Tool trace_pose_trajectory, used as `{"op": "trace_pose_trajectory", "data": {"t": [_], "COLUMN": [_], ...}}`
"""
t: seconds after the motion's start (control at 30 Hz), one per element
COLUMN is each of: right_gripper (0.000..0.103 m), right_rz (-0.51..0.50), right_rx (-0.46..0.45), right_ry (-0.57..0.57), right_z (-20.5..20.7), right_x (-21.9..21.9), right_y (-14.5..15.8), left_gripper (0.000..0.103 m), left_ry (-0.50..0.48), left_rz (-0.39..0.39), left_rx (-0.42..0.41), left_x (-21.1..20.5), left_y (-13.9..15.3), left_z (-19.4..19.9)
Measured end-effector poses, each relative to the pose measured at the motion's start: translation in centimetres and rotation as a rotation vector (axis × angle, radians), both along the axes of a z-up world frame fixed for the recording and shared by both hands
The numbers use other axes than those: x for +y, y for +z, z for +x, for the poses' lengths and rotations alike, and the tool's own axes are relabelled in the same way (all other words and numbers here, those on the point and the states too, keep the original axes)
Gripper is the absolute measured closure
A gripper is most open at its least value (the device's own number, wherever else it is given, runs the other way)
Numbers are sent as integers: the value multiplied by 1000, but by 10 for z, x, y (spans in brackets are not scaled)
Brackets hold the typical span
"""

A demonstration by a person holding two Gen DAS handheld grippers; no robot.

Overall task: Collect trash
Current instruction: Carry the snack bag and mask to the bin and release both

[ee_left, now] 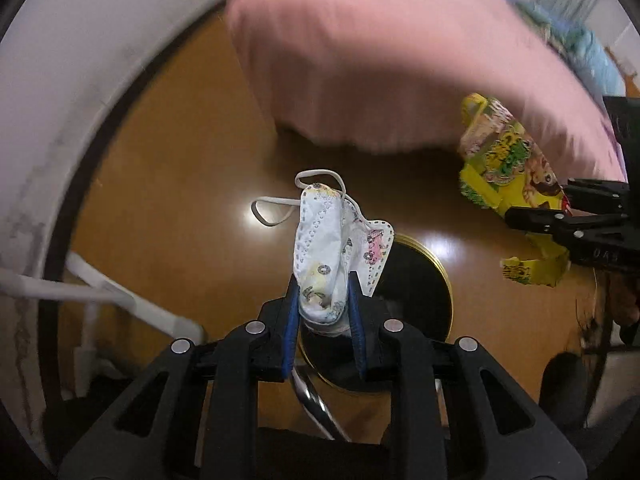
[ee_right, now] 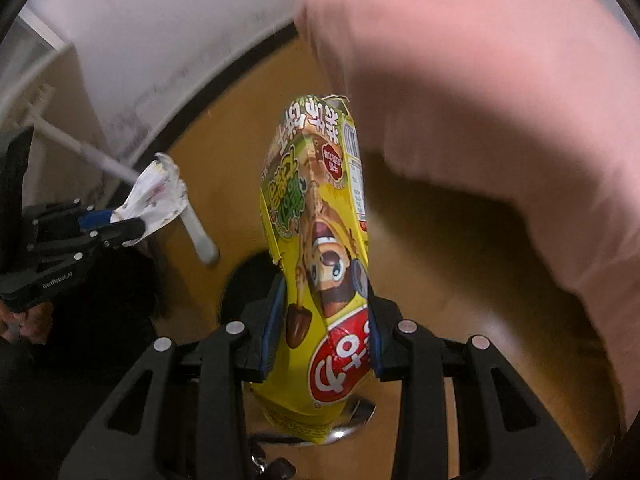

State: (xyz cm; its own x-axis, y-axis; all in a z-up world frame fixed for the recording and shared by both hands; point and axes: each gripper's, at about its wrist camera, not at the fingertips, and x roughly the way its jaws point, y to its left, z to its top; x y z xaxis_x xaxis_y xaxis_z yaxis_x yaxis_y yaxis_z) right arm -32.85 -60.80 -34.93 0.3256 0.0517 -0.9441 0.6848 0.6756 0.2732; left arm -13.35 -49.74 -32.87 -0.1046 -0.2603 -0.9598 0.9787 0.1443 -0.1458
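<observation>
A white printed face mask [ee_left: 324,236] with loose ear loops sticks up from my left gripper [ee_left: 323,284], whose blue pads are shut on its lower end. My right gripper [ee_right: 325,292] is shut on a yellow snack box [ee_right: 316,200] with a cartoon face, crumpled at the top. Both grippers point steeply down over a wooden floor. A round black bin with a gold rim [ee_left: 434,260] lies just below and right of the mask. The right gripper [ee_left: 536,216] with the box [ee_left: 504,152] shows at the right edge of the left wrist view; the left gripper [ee_right: 128,222] with the mask [ee_right: 156,192] shows at the left of the right wrist view.
A pink bed cover [ee_left: 380,60] overhangs the floor above both grippers. A white wall [ee_left: 60,120] with a dark baseboard curves along the left, with a white pole [ee_left: 120,300] leaning by it. A hand [ee_right: 24,320] holds the left gripper's grip. The picture edges are motion-blurred.
</observation>
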Motion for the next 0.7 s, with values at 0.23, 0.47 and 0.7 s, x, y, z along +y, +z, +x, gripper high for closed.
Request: {"op": "trace_pose_trajectory", "data": {"t": [0.23, 0.47, 0.7], "right_gripper": [68, 68, 63], "right_rz": [189, 249, 259], "right_rx": [137, 159, 153], "right_ry": [44, 40, 46], "right_z": [-2, -6, -12], "right_x": [33, 47, 39], "right_y": [-95, -117, -120], "left_gripper": [81, 81, 80], "left_ry": [-109, -122, -127], "left_rz": [185, 235, 250], "left_rx": [43, 75, 95], "left_x": [-1, -1, 0], "left_y": [-77, -104, -103], "left_z": [-33, -41, -46]}}
